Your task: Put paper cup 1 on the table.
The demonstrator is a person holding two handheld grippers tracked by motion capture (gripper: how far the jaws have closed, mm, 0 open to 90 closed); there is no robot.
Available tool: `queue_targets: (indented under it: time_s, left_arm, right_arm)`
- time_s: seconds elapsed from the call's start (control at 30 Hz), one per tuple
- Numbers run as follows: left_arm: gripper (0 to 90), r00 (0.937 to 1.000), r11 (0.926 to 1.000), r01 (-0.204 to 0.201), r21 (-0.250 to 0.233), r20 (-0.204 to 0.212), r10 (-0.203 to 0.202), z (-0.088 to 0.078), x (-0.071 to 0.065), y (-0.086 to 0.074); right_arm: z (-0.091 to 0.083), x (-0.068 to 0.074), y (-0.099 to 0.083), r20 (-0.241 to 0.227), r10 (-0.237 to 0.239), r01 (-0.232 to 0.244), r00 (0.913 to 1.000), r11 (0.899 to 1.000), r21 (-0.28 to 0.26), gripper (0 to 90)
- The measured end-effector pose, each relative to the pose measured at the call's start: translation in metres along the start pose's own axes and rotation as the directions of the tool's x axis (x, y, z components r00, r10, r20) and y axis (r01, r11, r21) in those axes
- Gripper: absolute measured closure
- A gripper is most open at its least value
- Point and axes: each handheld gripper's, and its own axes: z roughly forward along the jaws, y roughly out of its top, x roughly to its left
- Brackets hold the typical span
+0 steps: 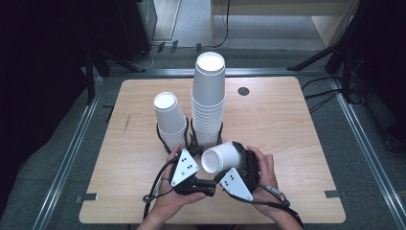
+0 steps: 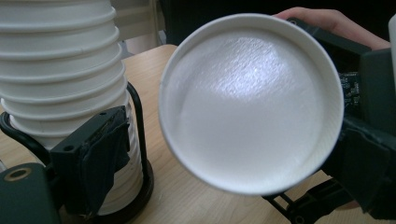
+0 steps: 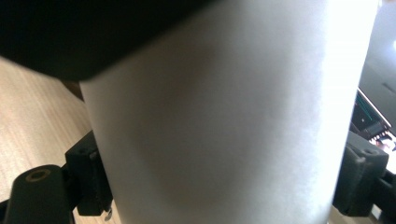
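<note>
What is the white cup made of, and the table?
The white cup in the right gripper looks like paper: matte, with a thin rolled rim and a slightly grainy bottom. The table looks like light wood or wood-look laminate, smooth with faint grain lines.

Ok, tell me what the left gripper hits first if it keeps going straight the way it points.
Most likely the single paper cup held in the right gripper: its base faces the left gripper head-on. Depth is hard to judge. The tall cup stack sits off to one side.
</note>
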Motion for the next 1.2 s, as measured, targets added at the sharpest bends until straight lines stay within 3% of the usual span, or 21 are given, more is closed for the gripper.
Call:
queue_targets:
  time_s: [0.13,0.5,1.03,1.2]
  left_arm:
    - [6.3,1.0000,1.0000,-0.005,0.001,0.007,0.005,-0.0003,-0.0005,0.0002]
    - [18.3,0.9984,0.9988,-0.049,-0.002,0.027,0.049,-0.0005,-0.0051,-0.0005]
    - [21.1,0.9976,0.9995,-0.033,-0.003,0.062,0.033,-0.0027,-0.0019,-0.0002]
    - [21.3,0.9984,0.9999,-0.013,-0.006,0.056,0.013,-0.0031,0.0018,-0.0019]
  right_arm:
    - [-0.0006,0.0032,0.0009,-0.019,-0.015,0.015,0.9997,1.000,-0.014,13.8]
    - [-0.0012,0.0072,0.0026,-0.044,-0.031,0.029,0.9985,0.999,-0.037,13.4]
    - [-0.0036,0.0083,0.0015,-0.039,-0.014,0.012,0.9992,0.998,-0.055,8.2]
    - [-0.0045,0.0056,-0.0002,-0.043,0.002,-0.004,0.9991,0.999,-0.051,0.7]
